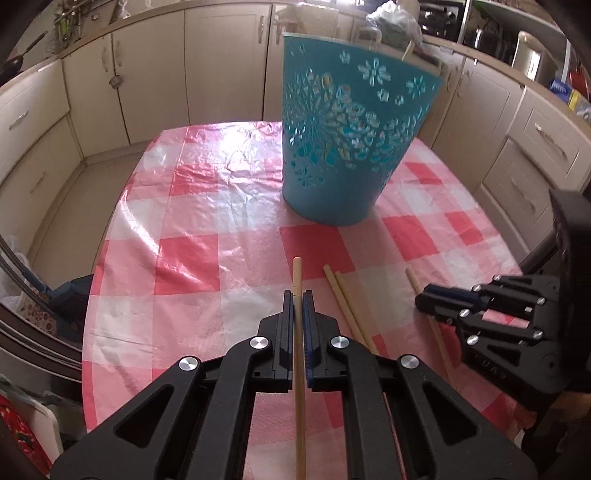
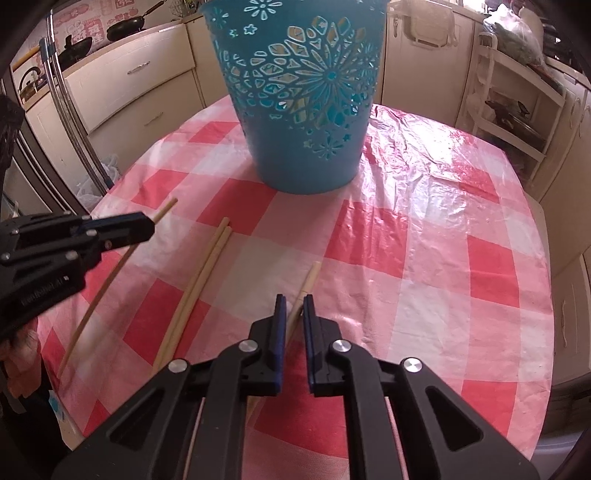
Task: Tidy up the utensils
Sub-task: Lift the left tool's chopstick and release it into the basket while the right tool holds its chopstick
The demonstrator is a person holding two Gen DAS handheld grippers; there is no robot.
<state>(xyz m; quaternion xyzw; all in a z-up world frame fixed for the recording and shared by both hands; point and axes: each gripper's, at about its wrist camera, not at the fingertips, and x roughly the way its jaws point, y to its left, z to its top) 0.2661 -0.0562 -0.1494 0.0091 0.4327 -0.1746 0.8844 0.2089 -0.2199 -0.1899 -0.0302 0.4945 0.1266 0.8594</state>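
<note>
The left tongs [image 1: 297,295] pinched one chopstick [image 1: 297,273]; the right tongs [image 2: 294,301] pinched another [image 2: 308,278]. Both should rise level toward the basket [image 2: 306,110] at twelve o'clock.

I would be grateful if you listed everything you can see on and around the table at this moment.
Basket: one, teal with cut-out flowers, upright at the far side of the table.
Tablecloth: one, red and white check, shiny, covering the table.
Loose chopsticks: two, pale wood, side by side on the cloth between the tools.
Held chopsticks: two, pale wood, one in the left tool, one in the right tool.
Cabinets: cream, around the table.
Pans: dark, on the counter behind.
Left tool: black, shut on a chopstick.
Right tool: black, shut on a chopstick that lies on the cloth.
</note>
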